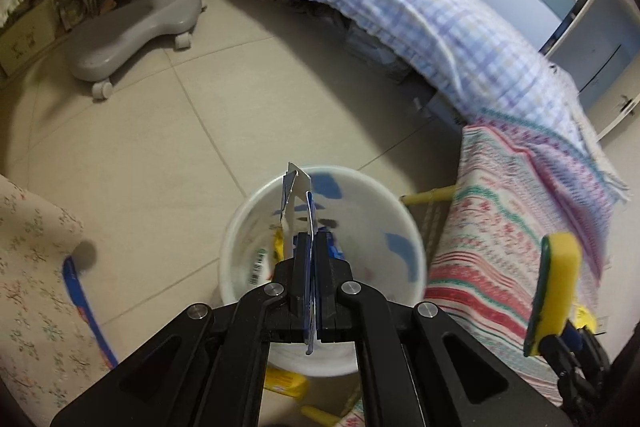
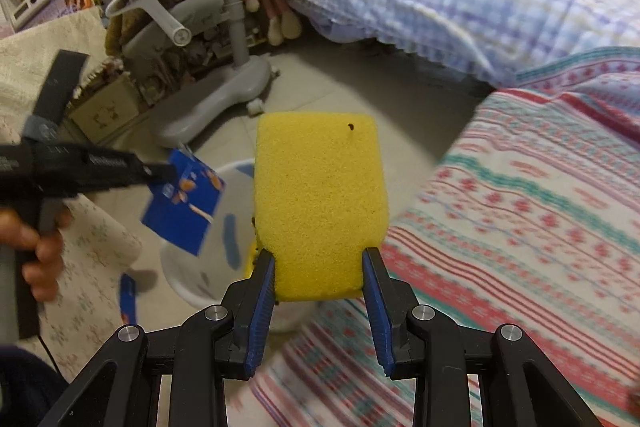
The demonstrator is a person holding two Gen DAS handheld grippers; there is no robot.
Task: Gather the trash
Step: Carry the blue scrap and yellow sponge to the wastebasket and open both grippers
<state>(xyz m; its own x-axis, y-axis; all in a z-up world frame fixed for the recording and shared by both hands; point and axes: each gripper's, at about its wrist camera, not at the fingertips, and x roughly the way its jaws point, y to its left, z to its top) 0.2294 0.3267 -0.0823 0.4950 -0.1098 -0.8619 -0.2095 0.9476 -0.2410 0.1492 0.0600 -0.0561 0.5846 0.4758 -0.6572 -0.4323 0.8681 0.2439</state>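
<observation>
My left gripper (image 1: 311, 259) is clamped nearly flat on a blue wrapper (image 1: 308, 223), whose edge sticks up past the fingertips, right above the white bin (image 1: 240, 227) on the tiled floor. My right gripper (image 2: 320, 267) pinches the lower end of a yellow sponge (image 2: 320, 203), jaws held apart by its width, beside the striped blanket (image 2: 520, 207).
</observation>
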